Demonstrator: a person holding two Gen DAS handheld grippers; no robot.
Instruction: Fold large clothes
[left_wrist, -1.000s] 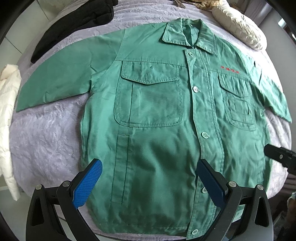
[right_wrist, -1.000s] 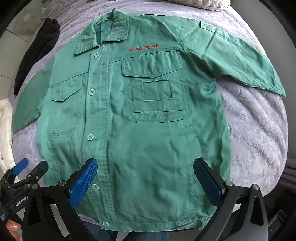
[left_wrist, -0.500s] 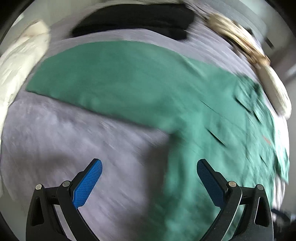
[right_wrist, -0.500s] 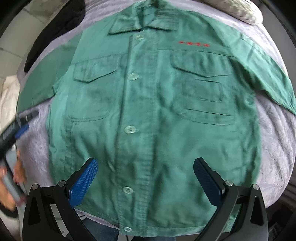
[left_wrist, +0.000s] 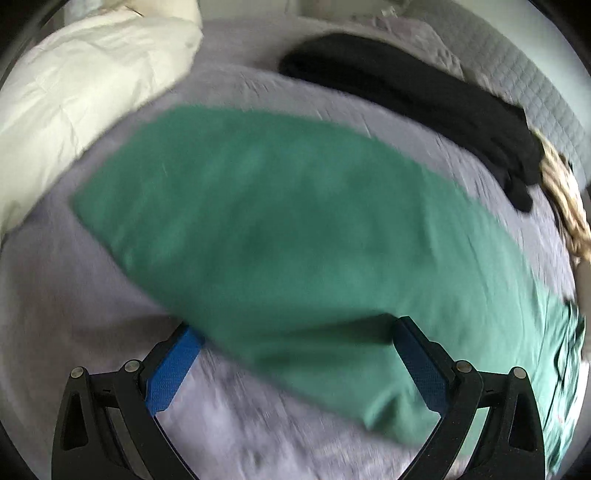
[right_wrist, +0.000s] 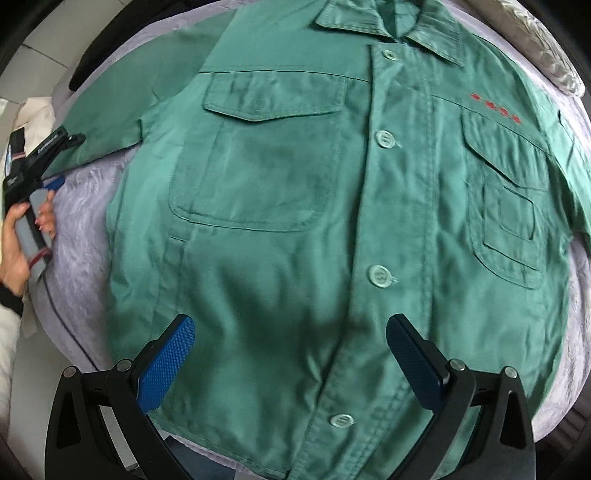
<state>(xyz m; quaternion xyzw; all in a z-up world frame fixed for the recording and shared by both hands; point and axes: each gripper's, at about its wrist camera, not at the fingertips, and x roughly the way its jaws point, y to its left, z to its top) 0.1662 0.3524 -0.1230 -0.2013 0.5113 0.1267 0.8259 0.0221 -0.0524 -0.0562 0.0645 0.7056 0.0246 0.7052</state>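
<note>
A green button-up work jacket (right_wrist: 332, 229) lies flat, front up, on a lilac bedcover (right_wrist: 85, 206). Its left sleeve (left_wrist: 280, 229) fills the blurred left wrist view. My left gripper (left_wrist: 295, 362) is open, low over that sleeve, its jaws straddling the sleeve's near edge. It also shows in the right wrist view (right_wrist: 55, 158), held by a hand at the sleeve's cuff. My right gripper (right_wrist: 288, 354) is open and empty above the jacket's lower front, near the button placket.
A white puffy garment (left_wrist: 85, 96) lies past the sleeve's cuff. A black garment (left_wrist: 413, 96) lies beyond the sleeve. A beige knitted item (left_wrist: 565, 199) and a white cushion (right_wrist: 546, 48) lie by the collar end. The bed's edge is close below my right gripper.
My left gripper swung left from the jacket's hem to the left sleeve and came down low over it. My right gripper shifted left and closer over the jacket's front.
</note>
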